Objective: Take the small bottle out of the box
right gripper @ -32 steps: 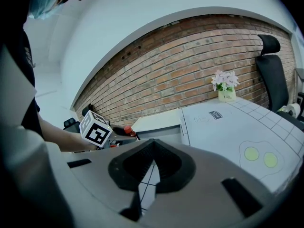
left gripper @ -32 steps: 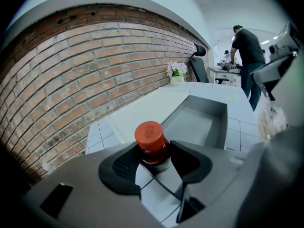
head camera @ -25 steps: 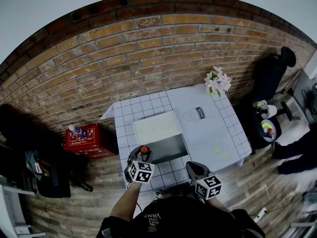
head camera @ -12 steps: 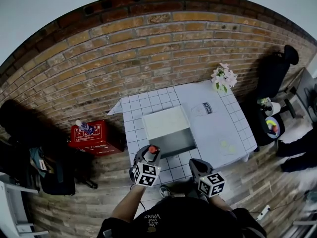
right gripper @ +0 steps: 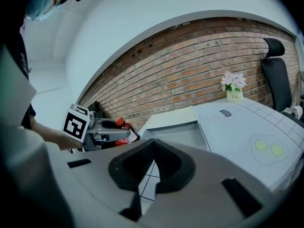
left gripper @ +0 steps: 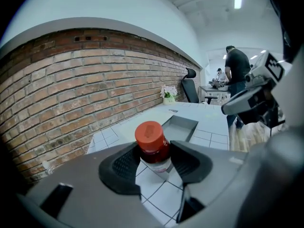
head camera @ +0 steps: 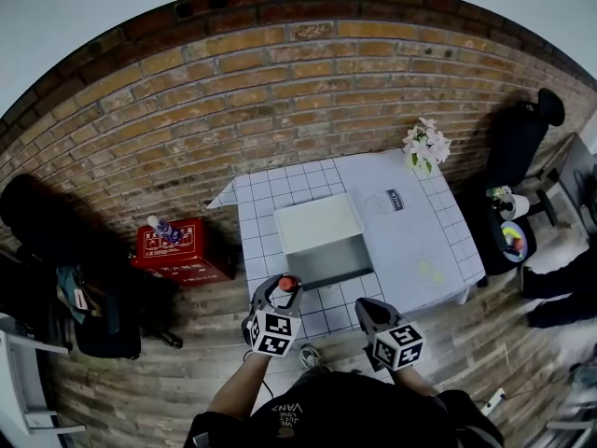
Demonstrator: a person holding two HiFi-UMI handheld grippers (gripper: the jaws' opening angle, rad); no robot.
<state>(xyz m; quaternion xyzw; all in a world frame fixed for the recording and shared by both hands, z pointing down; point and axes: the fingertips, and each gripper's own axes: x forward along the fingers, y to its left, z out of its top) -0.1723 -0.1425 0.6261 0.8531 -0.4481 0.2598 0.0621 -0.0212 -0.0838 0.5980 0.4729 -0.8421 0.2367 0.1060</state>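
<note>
Holding the small bottle (left gripper: 152,145) with the red cap, the left gripper (head camera: 281,290) squeezes it between its jaws over the table (head camera: 408,243), just in front of the box (head camera: 315,224). The right gripper (right gripper: 151,168) is pinched closed with nothing in it.

1. One bottle (left gripper: 153,148), red cap, just the one.
2. One box (head camera: 315,224), sitting on one counter (head camera: 410,241).
3. Two claws: left claw (head camera: 283,287), right claw (head camera: 366,306).
4. One bunch of flowers (head camera: 424,143).
5. Two green spots (right gripper: 261,145) on the counter.
6. One red crate (head camera: 177,250), one black chair (head camera: 522,138).
</note>
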